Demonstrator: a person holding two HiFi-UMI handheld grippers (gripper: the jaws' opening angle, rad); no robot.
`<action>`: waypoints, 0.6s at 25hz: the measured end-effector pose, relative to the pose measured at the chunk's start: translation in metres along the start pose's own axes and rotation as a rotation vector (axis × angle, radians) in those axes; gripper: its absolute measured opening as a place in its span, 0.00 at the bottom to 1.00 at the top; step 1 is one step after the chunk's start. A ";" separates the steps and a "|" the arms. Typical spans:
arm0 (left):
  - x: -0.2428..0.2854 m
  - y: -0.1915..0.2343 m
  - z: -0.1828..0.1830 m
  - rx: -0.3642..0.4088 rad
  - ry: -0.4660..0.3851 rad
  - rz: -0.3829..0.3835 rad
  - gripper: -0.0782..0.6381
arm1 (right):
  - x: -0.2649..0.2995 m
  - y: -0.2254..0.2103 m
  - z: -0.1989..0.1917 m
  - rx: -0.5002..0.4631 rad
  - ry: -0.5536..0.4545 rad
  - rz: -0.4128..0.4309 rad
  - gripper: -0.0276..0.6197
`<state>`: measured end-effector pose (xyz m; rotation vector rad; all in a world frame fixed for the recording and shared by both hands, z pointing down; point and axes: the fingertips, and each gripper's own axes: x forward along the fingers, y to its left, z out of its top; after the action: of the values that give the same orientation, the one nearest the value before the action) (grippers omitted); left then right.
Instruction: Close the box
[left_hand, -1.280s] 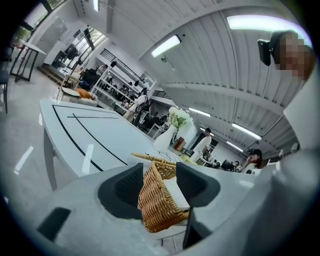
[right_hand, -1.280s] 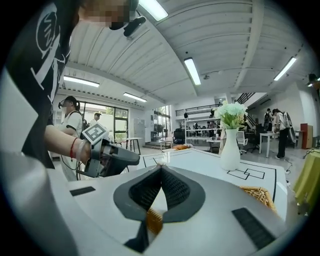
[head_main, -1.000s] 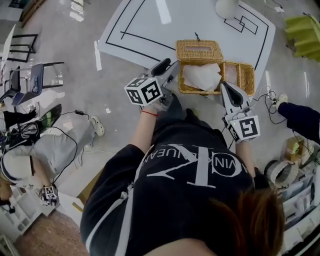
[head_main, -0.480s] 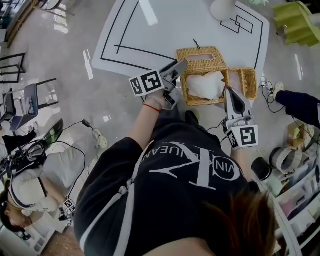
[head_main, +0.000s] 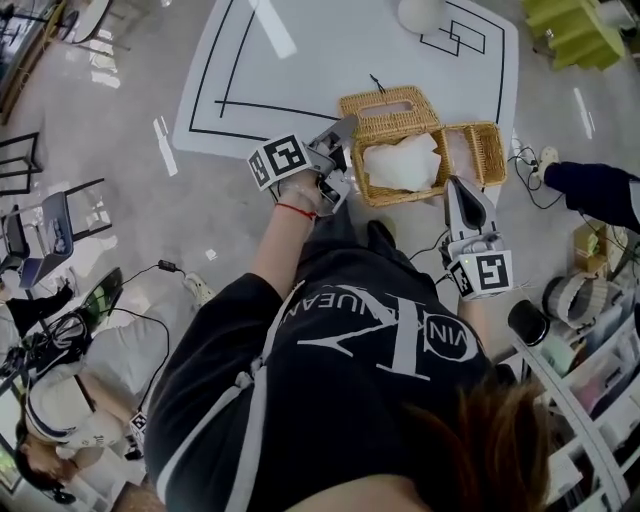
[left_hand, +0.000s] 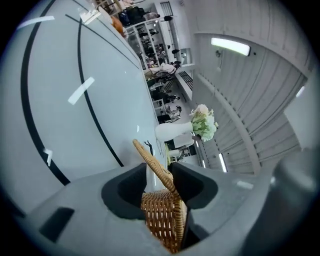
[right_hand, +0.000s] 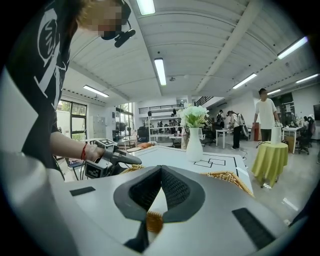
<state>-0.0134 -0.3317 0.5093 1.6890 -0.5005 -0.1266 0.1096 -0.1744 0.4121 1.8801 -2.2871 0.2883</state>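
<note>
1 open wicker box (head_main: 392, 103), 2 grippers: my left gripper (left_hand: 157, 172) at the box's left side, jaws just narrowing, rim between, unclamped; my right gripper (head_main: 462, 186) pinching the box's near edge.

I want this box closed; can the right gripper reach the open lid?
Likely not yet: the right gripper grips the near rim of the box; the lid sits beyond the tissue.

Tan woven box (head_main: 390, 105) is showing white paper (head_main: 400, 165) inside; beyond the dark ribbed fingers (right_hand: 175, 192), white desk (head_main: 330, 50) is carrying black lines.
</note>
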 end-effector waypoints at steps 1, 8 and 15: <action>0.001 0.001 0.000 -0.026 -0.002 -0.002 0.34 | -0.002 -0.001 -0.001 0.000 0.001 -0.005 0.04; 0.004 -0.005 0.000 -0.024 -0.013 -0.023 0.30 | -0.017 -0.005 -0.005 0.006 0.000 -0.038 0.04; -0.005 -0.044 0.009 0.444 -0.026 -0.023 0.22 | -0.021 -0.001 -0.006 0.006 -0.007 -0.003 0.04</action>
<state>-0.0099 -0.3337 0.4645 2.1289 -0.5568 -0.0557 0.1142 -0.1534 0.4125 1.8906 -2.2901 0.2885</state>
